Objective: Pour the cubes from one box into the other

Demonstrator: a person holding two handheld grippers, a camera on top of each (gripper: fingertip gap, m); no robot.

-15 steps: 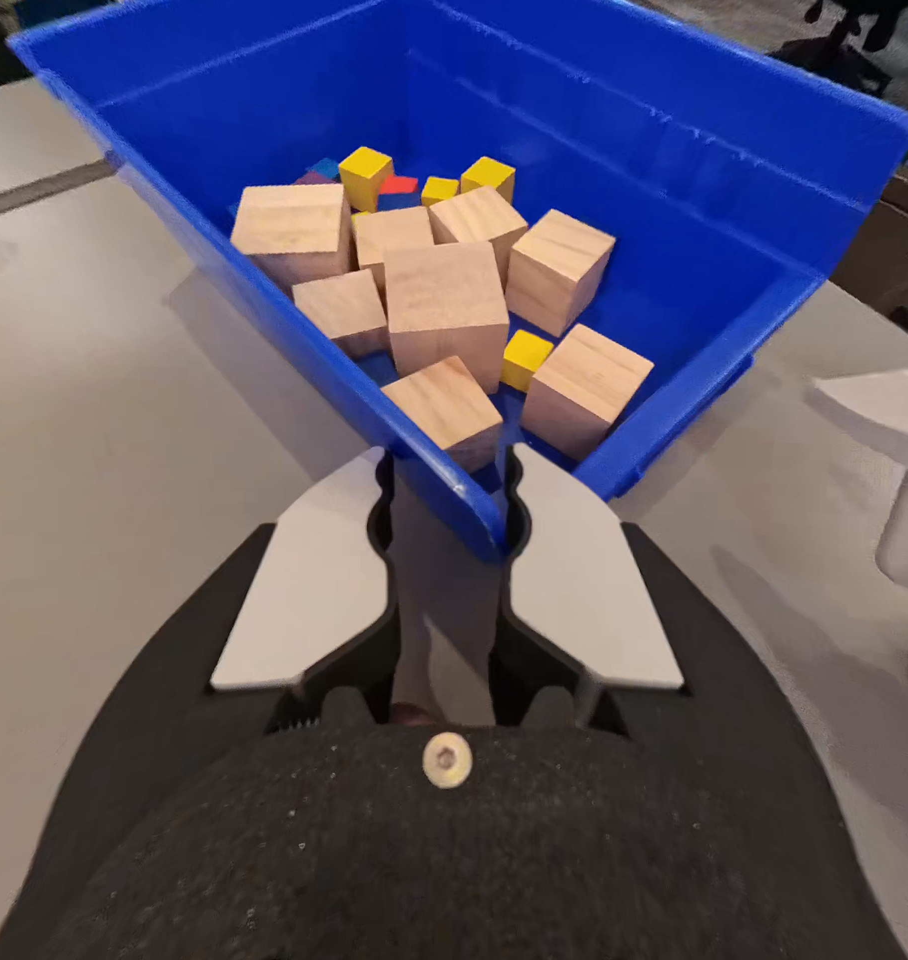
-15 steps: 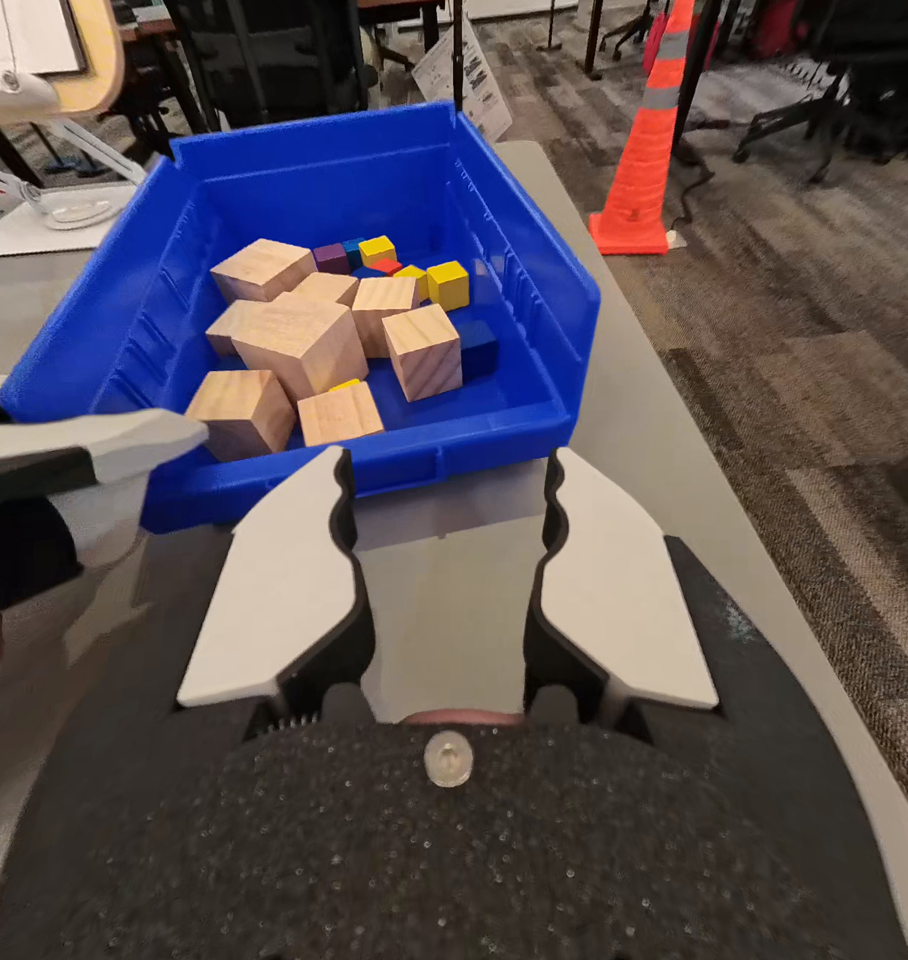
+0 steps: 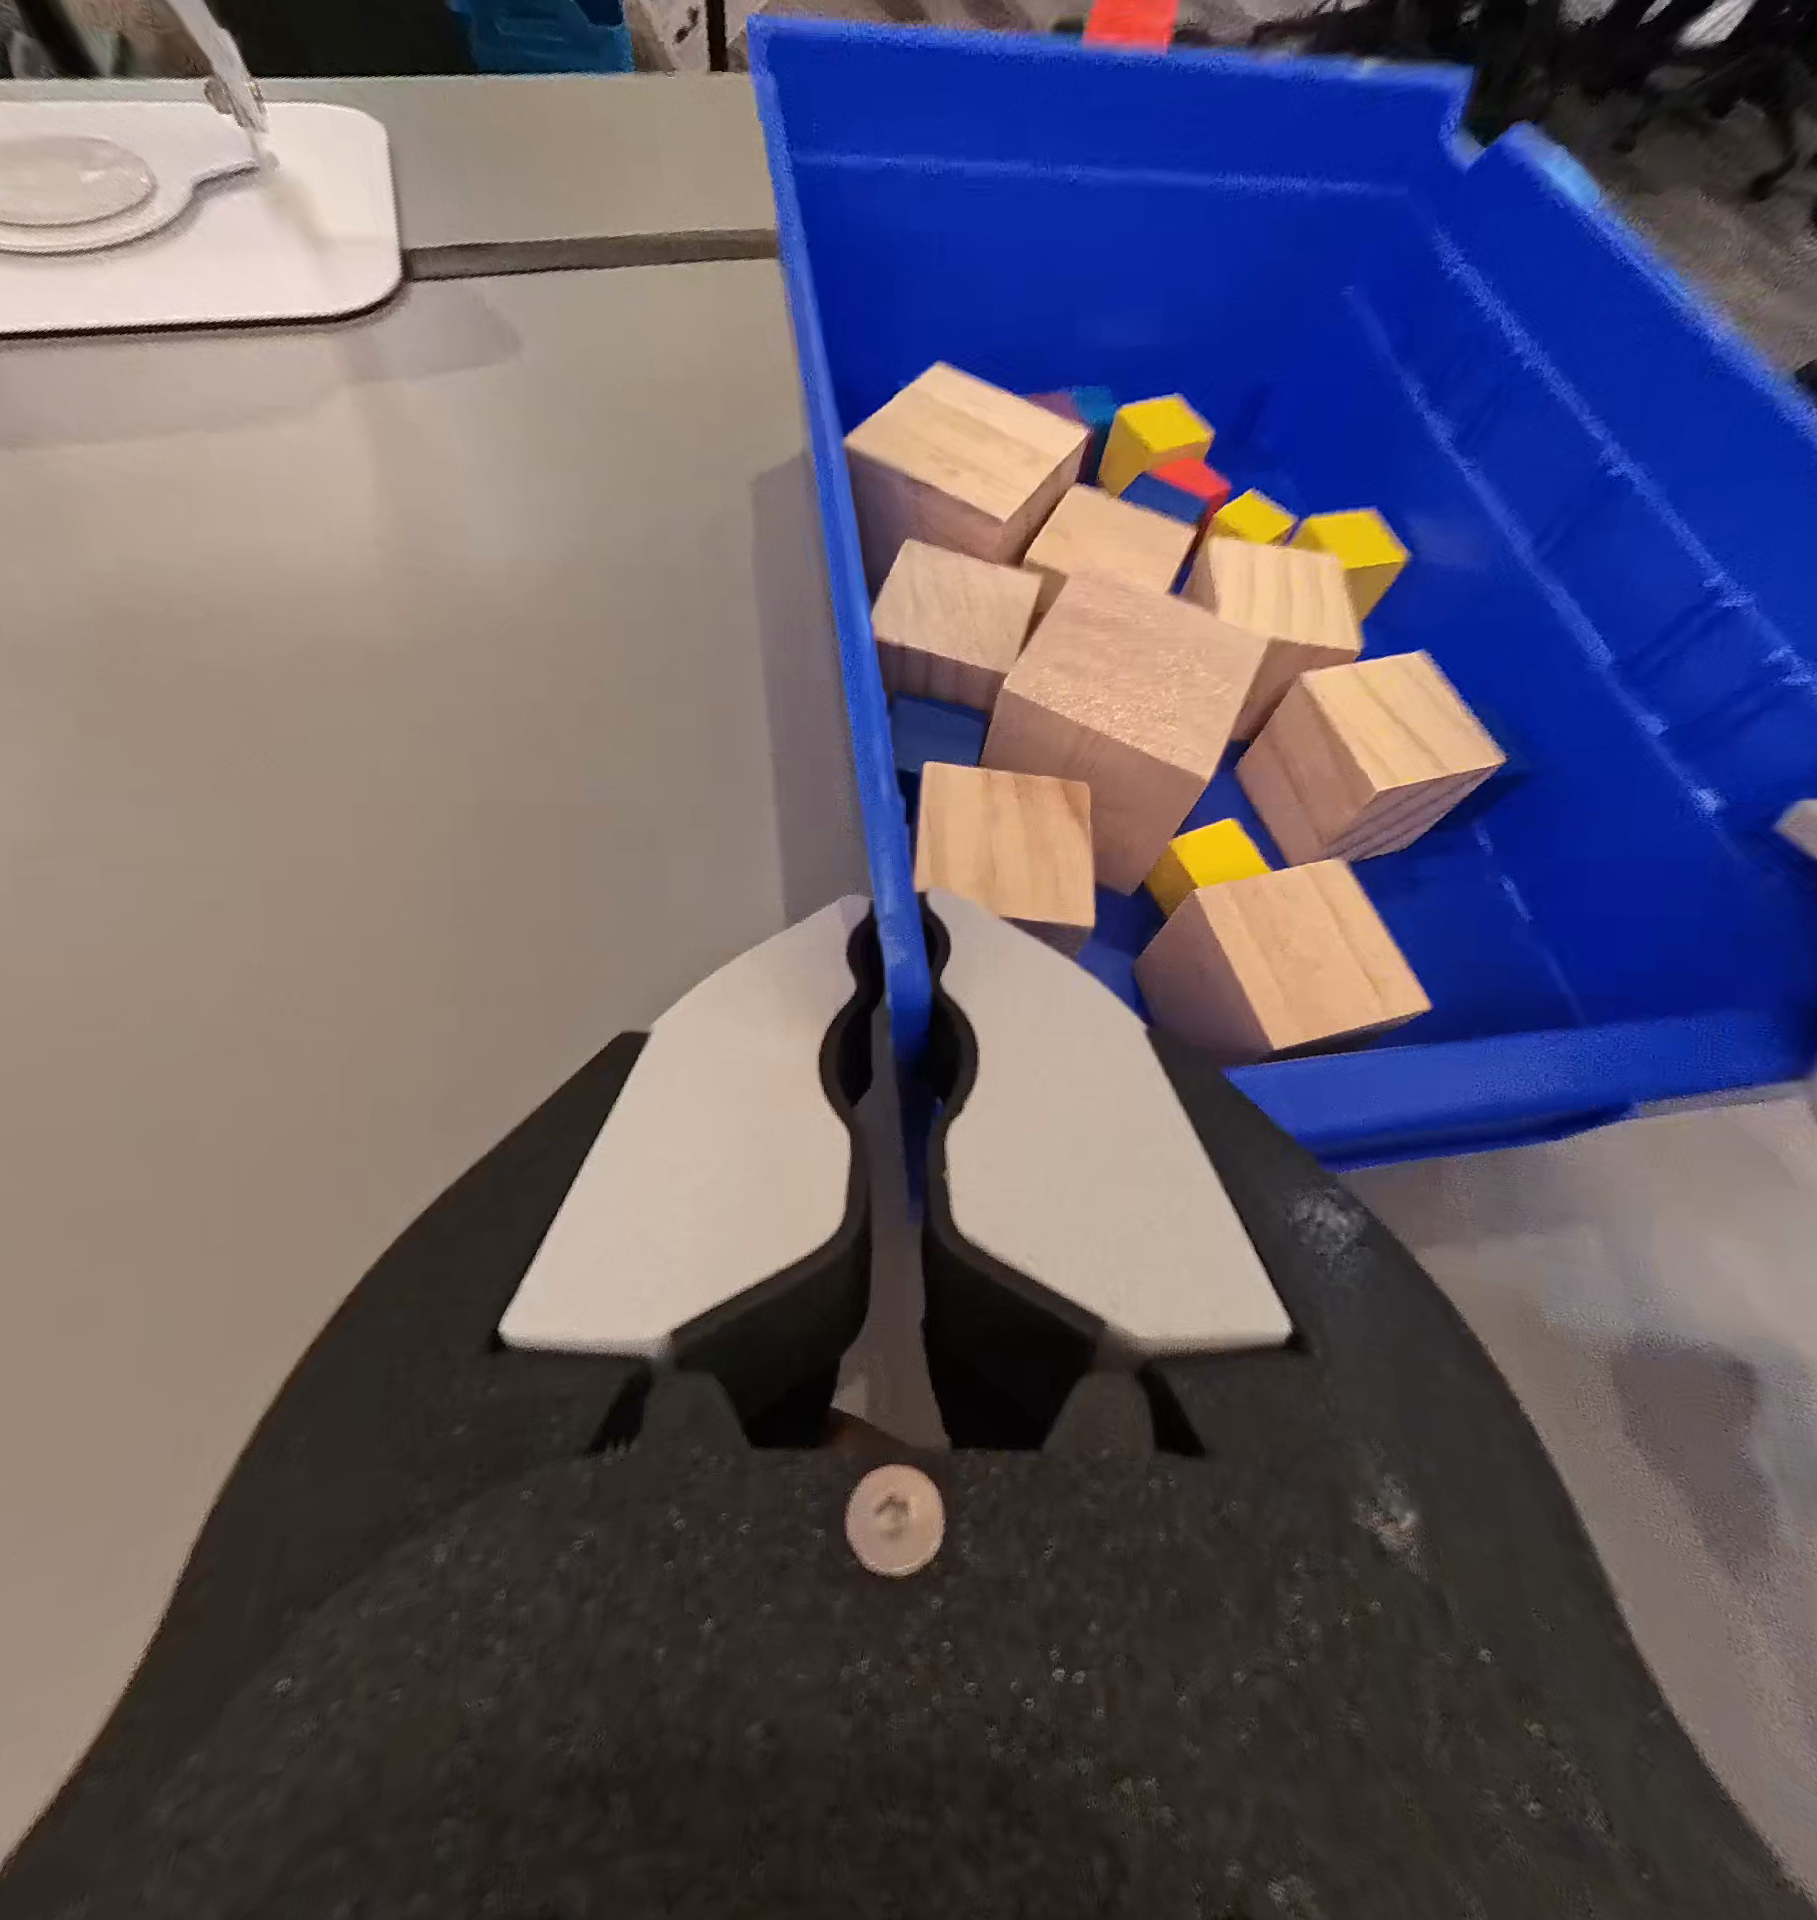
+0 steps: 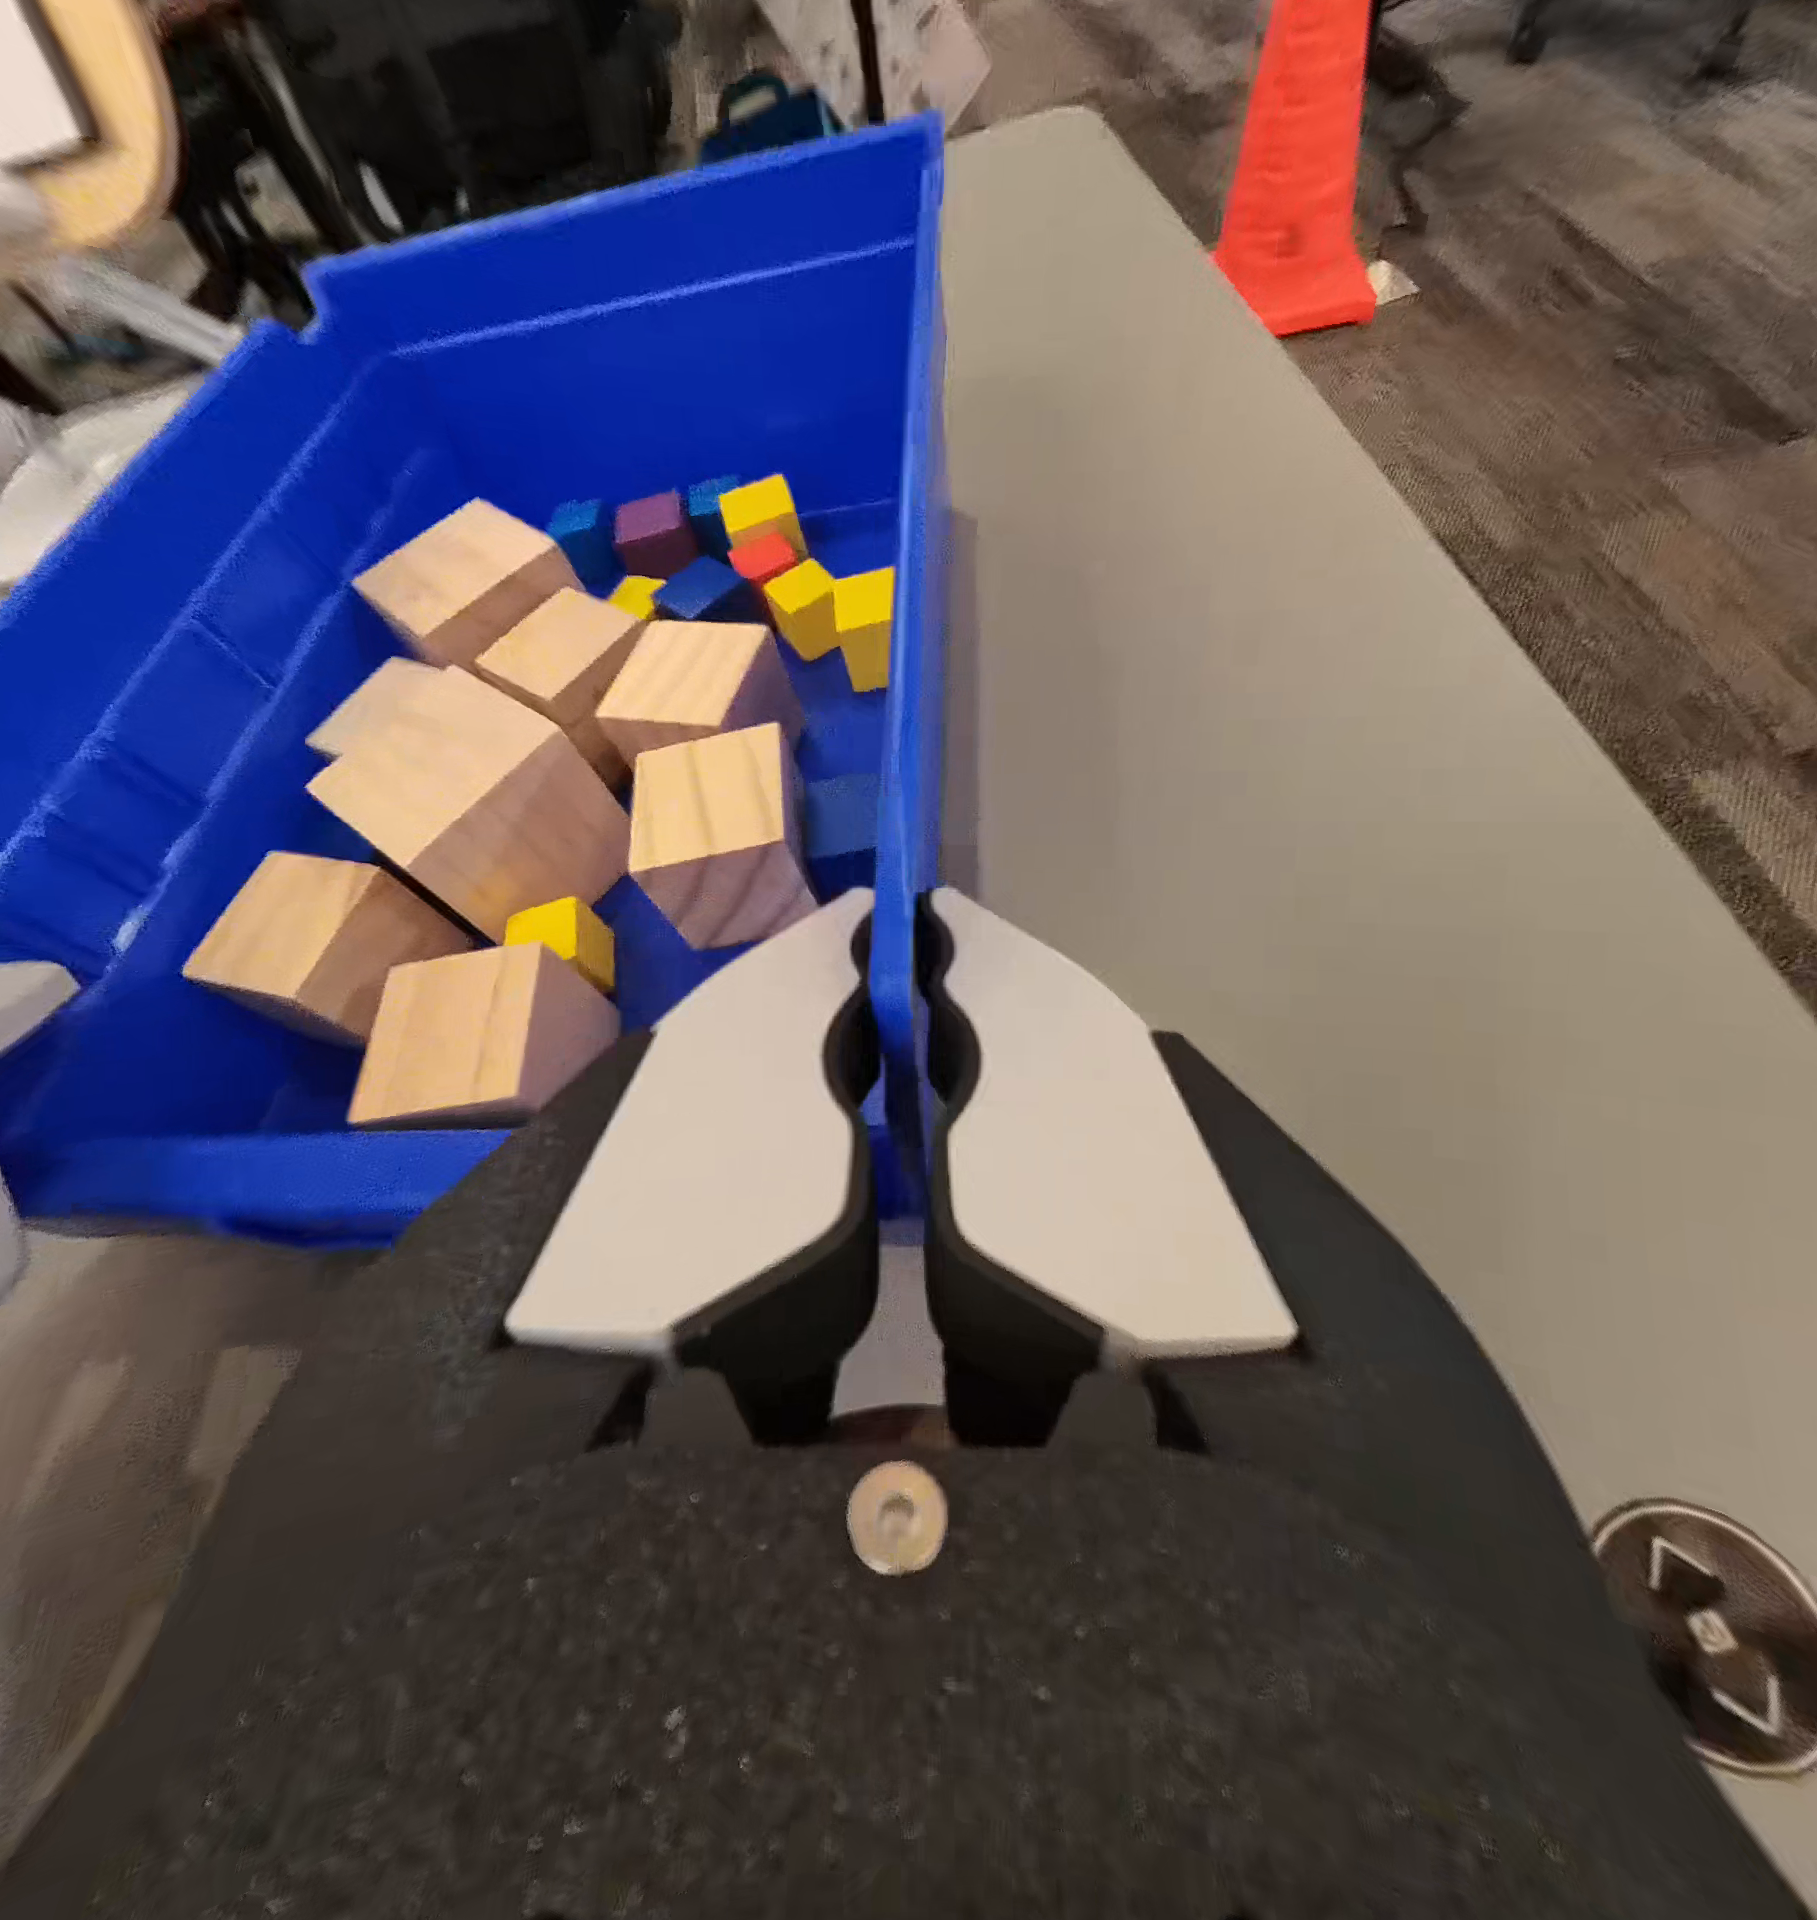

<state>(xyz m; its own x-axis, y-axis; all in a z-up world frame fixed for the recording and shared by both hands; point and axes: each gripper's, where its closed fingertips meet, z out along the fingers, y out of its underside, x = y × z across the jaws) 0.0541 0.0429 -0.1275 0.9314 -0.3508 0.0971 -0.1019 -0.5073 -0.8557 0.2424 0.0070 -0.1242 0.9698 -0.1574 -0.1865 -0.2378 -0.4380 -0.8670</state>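
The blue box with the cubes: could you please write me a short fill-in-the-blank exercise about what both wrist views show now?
1. The left gripper has its jaws shut on the ____ side wall of the blue box.
2. The right gripper is shut on the ____ side wall.
3. The biggest cubes are bare wood; most of the small ones are ____.
4. On the floor beyond the table stands an ____ cone.

Missing words: left; right; yellow; orange

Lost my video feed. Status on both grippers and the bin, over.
Left gripper shut on the blue bin's left wall; right gripper shut on its right wall. Cubes all inside, nothing poured. Second box not in view.
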